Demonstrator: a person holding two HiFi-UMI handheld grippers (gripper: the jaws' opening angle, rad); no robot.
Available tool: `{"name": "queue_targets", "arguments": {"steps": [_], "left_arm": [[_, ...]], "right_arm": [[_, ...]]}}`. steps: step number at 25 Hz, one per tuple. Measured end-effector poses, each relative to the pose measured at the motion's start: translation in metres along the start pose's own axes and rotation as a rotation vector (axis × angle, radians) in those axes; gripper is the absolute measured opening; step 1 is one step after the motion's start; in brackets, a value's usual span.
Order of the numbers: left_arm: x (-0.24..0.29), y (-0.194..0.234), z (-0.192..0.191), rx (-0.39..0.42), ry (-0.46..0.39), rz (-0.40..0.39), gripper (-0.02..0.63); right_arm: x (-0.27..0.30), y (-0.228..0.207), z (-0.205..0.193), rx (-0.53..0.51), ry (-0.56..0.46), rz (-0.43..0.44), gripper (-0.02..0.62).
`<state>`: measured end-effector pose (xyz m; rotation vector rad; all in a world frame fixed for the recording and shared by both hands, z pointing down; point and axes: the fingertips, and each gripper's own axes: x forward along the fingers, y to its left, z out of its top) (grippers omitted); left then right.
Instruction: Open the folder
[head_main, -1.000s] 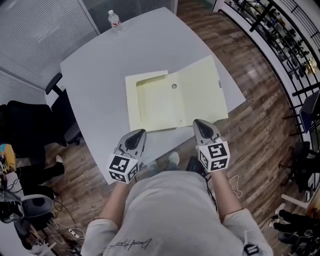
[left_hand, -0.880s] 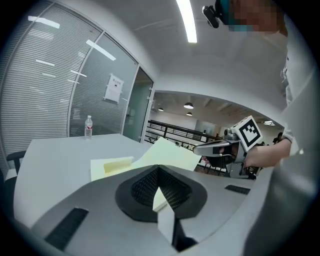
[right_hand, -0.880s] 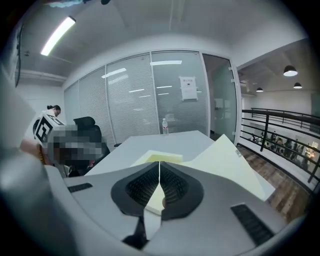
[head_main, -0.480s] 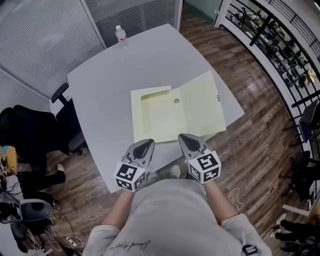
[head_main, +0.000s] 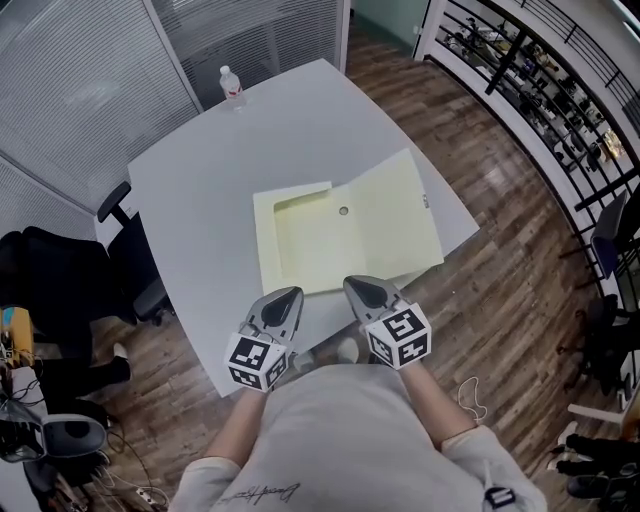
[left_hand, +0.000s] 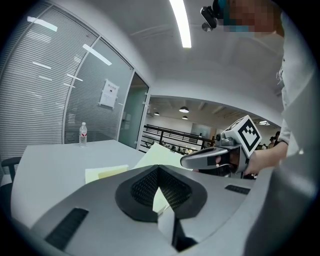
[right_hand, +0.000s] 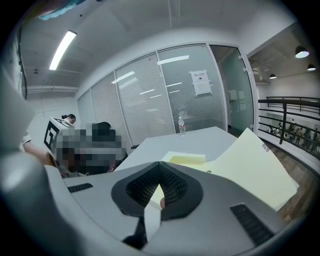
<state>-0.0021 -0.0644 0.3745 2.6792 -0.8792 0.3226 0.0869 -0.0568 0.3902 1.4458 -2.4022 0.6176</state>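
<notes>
Ok, folder (head_main: 345, 235) lies on the table (head_main: 200, 170), toward the near edge, already open: cover (head_main: 395, 215) swung right, interior facing up. In the right gripper view the cover looks slanted up rather than flat, probably sprung by its spine crease. Task reads as done, which would explain why nothing holds it. Left gripper (head_main: 284, 298) and right gripper (head_main: 358, 289) sit side by side at the folder's near edge, apparently clear of it. Both have jaws pressed together on nothing; only folder and table show past the tips. Noses aim forward and a bit down, cubes back by the torso, forearms tucked in. Bottle (head_main: 231, 85) at far corner, irrelevant.
</notes>
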Motion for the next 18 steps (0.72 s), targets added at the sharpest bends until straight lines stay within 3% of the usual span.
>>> {"name": "queue_targets", "arguments": {"steps": [18], "left_arm": [[-0.0039,0.0044,0.0091,0.001,-0.013,0.01,0.008]], "right_arm": [[-0.0018,0.0035,0.0058,-0.002,-0.01,0.005,0.023]]}}
